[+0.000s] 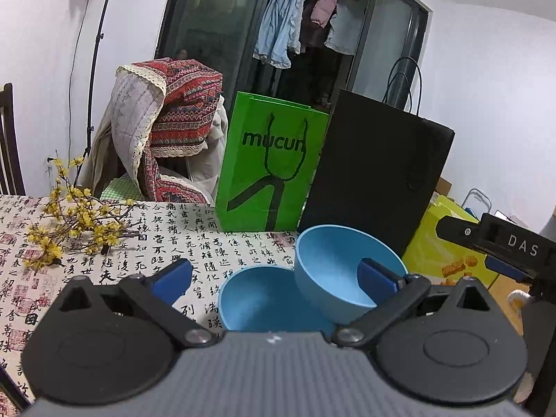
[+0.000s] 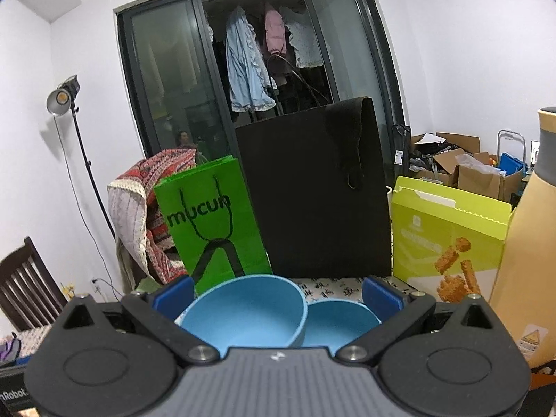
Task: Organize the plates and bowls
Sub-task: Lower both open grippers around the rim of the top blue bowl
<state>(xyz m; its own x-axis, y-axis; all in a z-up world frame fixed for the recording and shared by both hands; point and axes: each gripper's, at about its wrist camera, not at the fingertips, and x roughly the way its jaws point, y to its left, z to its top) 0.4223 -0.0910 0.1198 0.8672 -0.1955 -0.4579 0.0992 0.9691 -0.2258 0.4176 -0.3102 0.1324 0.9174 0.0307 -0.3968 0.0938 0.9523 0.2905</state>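
Two blue bowls show in both views. In the left wrist view one bowl (image 1: 257, 302) sits low on the calligraphy tablecloth (image 1: 194, 229), and a second bowl (image 1: 340, 271) leans tilted on its right rim. My left gripper (image 1: 276, 274) is open, its blue pads on either side of the bowls, holding nothing. In the right wrist view the larger-looking bowl (image 2: 243, 309) lies at the left and the other bowl (image 2: 340, 319) beside it at the right. My right gripper (image 2: 278, 293) is open around them, gripping nothing.
A green paper bag (image 1: 267, 163) and a black bag (image 1: 378, 180) stand at the table's back edge. A yellow-green snack box (image 2: 448, 239) and a tan bottle (image 2: 531, 236) stand to the right. Yellow flower twigs (image 1: 69, 226) lie at left. The right gripper's body (image 1: 500, 246) shows at right.
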